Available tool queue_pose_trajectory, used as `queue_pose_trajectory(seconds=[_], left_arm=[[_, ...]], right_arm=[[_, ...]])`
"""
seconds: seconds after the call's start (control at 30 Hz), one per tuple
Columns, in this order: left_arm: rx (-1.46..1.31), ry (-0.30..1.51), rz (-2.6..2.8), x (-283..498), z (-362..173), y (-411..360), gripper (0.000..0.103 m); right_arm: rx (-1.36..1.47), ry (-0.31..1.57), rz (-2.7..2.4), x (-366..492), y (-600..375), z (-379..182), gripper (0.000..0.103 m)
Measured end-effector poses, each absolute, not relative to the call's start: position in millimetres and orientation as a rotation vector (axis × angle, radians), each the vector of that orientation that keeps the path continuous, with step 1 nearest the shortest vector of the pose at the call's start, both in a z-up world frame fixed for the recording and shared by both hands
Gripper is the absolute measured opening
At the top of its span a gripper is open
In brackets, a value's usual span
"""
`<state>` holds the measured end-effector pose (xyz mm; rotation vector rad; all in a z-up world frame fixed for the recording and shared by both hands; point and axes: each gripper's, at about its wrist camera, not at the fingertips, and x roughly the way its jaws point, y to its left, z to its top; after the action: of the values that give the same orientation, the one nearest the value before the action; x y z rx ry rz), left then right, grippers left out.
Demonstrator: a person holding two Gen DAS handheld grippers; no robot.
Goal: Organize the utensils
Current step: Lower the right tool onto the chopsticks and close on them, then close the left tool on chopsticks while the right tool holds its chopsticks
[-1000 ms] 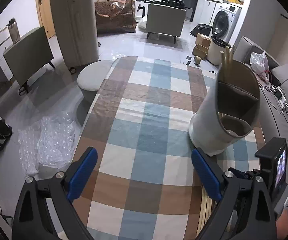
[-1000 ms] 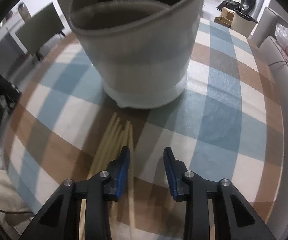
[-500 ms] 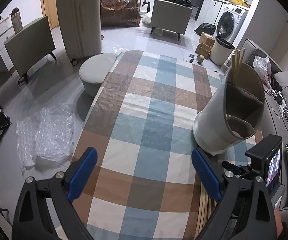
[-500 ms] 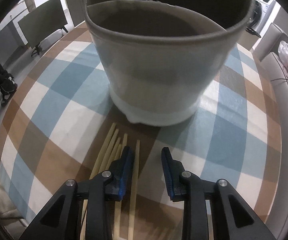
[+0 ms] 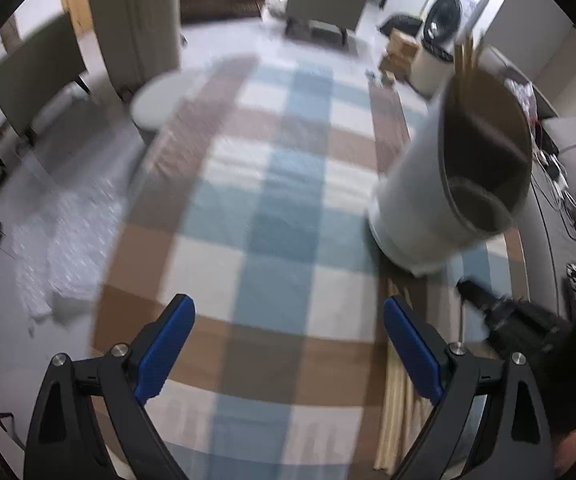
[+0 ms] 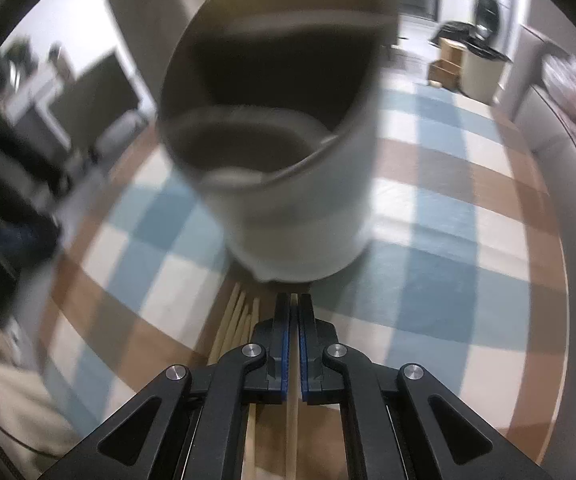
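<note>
Wooden chopstick (image 6: 292, 408) is squeezed tight in the right tongs (image 6: 293, 320), which just closed, at 6 o'clock from the white holder (image 6: 307, 216). Left tongs (image 5: 288, 344) gape wide, holding nothing.

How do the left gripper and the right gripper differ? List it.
The left gripper stands wide open with nothing between its fingers; the right gripper has just closed, shut on a chopstick. The left one hovers over bare checked cloth; the right sits just before the utensil holder. Both have blue pads on black fingers.
</note>
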<state>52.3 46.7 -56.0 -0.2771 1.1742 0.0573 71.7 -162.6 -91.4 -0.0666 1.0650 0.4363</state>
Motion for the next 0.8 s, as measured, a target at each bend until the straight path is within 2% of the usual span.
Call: queue_pose_trajectory(seconds=[0.3, 0.8], left_arm=[[-0.151, 1.315, 0.002, 54.7, -97.8, -7.7, 0.092], [-0.083, 1.428, 0.073, 51.8, -129.7, -30.1, 0.092]], right_arm=[[0.282, 1.022, 0.374, 77.4, -240.9, -65.6, 0.003], [0.293, 0.976, 0.37, 87.0, -250.7, -48.1, 0.003]])
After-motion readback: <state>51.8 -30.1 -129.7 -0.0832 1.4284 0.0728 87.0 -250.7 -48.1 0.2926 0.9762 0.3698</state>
